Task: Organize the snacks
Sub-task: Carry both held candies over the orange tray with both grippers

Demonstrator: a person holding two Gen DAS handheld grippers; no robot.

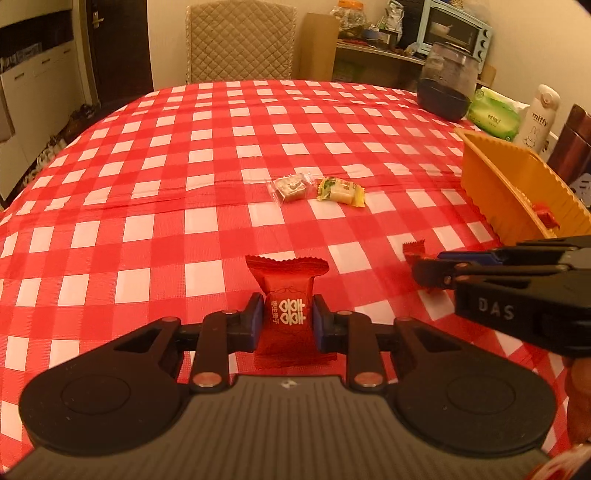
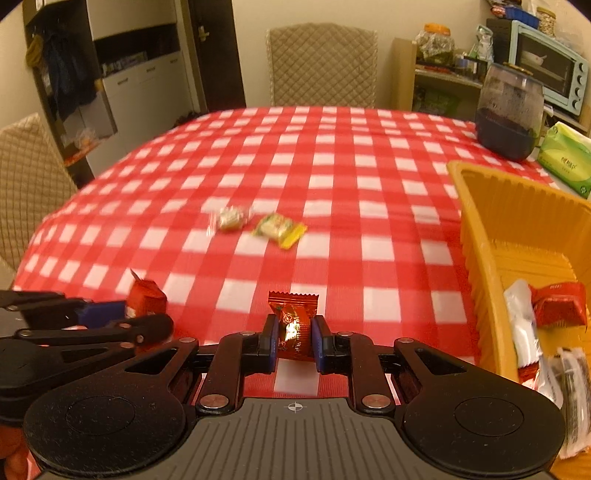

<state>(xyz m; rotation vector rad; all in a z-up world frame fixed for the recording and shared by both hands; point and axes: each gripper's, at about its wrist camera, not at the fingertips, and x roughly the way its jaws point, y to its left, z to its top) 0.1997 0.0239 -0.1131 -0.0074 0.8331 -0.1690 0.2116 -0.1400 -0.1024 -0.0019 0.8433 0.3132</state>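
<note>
Rightward, orange bin (image 2: 480, 236) rim beside tongs (image 2: 294, 338)

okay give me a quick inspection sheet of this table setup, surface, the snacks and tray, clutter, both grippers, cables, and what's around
Surface: red-and-white checked tablecloth, a crease running across it.
Job's things: clear-wrapped snack and yellow-wrapped snack lie loose mid-table; orange tray at right holds several packets.
Clutter: dark glass jar, green tissue pack, white bottle.
Grippers: left gripper shut on large red packet; right gripper shut on small red candy.
Cables: nothing seen.
Surroundings: quilted chair, toaster oven, cabinets, dark door.
</note>
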